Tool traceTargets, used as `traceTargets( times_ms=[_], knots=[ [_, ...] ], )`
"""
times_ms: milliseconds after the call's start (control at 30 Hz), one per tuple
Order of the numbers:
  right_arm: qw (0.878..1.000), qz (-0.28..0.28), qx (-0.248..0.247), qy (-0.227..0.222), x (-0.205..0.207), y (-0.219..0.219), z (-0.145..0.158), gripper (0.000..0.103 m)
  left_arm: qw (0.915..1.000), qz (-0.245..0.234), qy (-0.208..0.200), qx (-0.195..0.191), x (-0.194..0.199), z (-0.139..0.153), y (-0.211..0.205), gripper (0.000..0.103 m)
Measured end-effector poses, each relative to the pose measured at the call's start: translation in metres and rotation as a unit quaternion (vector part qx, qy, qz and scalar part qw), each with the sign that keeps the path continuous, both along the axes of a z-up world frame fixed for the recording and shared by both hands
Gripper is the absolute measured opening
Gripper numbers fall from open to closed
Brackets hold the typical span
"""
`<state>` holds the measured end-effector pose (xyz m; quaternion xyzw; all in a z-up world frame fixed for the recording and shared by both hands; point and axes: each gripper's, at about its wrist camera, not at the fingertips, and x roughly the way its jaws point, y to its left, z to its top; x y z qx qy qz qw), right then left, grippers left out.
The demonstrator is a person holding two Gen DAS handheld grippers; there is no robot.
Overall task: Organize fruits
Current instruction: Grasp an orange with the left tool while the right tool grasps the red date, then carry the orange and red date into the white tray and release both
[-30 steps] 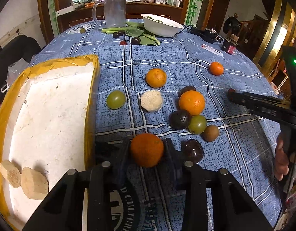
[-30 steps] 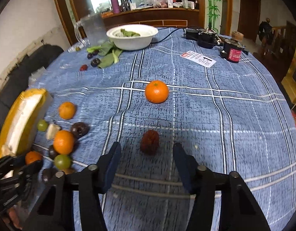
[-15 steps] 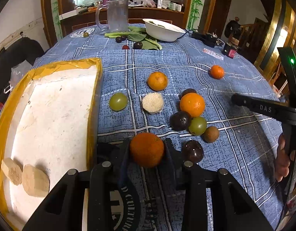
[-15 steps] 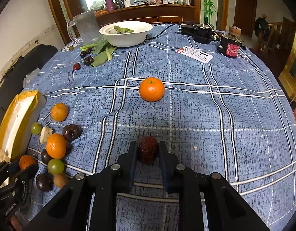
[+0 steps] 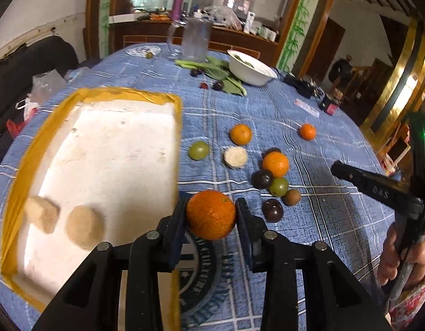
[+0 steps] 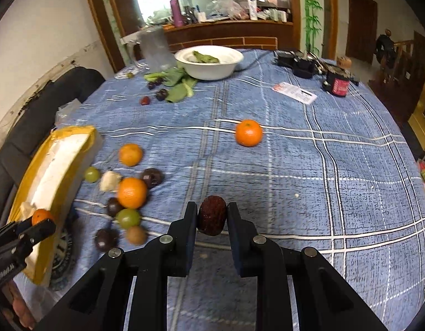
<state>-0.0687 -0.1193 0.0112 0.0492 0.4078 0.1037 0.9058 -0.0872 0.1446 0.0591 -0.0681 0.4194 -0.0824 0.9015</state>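
Observation:
My left gripper (image 5: 211,218) is shut on an orange (image 5: 211,213), lifted off the blue cloth beside the yellow-rimmed white foam tray (image 5: 102,149). Two pale round pieces (image 5: 82,224) lie in the tray's near end. My right gripper (image 6: 212,218) is shut on a dark red bumpy fruit (image 6: 212,215), raised over the cloth. A cluster of fruit lies between the tray and the right gripper: oranges (image 5: 276,164), green fruits (image 5: 198,150), dark plums (image 5: 272,209), a brown kiwi (image 5: 292,197). A lone orange (image 6: 249,133) sits mid-table.
At the far end stand a white bowl (image 6: 209,62), leafy greens (image 6: 176,84), small dark fruits (image 6: 161,94) and a glass jug (image 5: 194,38). A card (image 6: 295,92), a red can (image 6: 338,84) and black gear (image 6: 298,64) sit at the far right. A dark chair (image 5: 27,63) stands left.
The right gripper closed on the dark red fruit and lifted it. The left gripper rose with its orange and swung toward the tray, which now shows more fully.

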Motion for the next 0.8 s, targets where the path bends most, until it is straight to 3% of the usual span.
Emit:
traceTargets(
  times_ms=[267, 533, 633, 800],
  knots=[
    [0.998, 0.064, -0.003, -0.026, -0.026, 0.056, 0.03, 0.023, 0.9991, 0.04, -0.013, -0.011, -0.004, 0.019, 0.048, 0.034],
    [0.987, 0.157, 0.009, -0.041, -0.03, 0.143, 0.063, 0.024, 0.9979, 0.062, 0.007, 0.015, 0.032, 0.034, 0.099, 0.034],
    [0.981, 0.188, 0.009, -0.039, -0.025, 0.178, 0.065, 0.024, 0.9968, 0.073, 0.022, 0.023, 0.053, 0.031, 0.116, 0.034],
    [0.975, 0.221, -0.003, -0.021, -0.017, 0.23, 0.043, 0.024, 0.9939, 0.085, 0.068, -0.015, 0.081, 0.009, 0.142, 0.034]
  ],
)
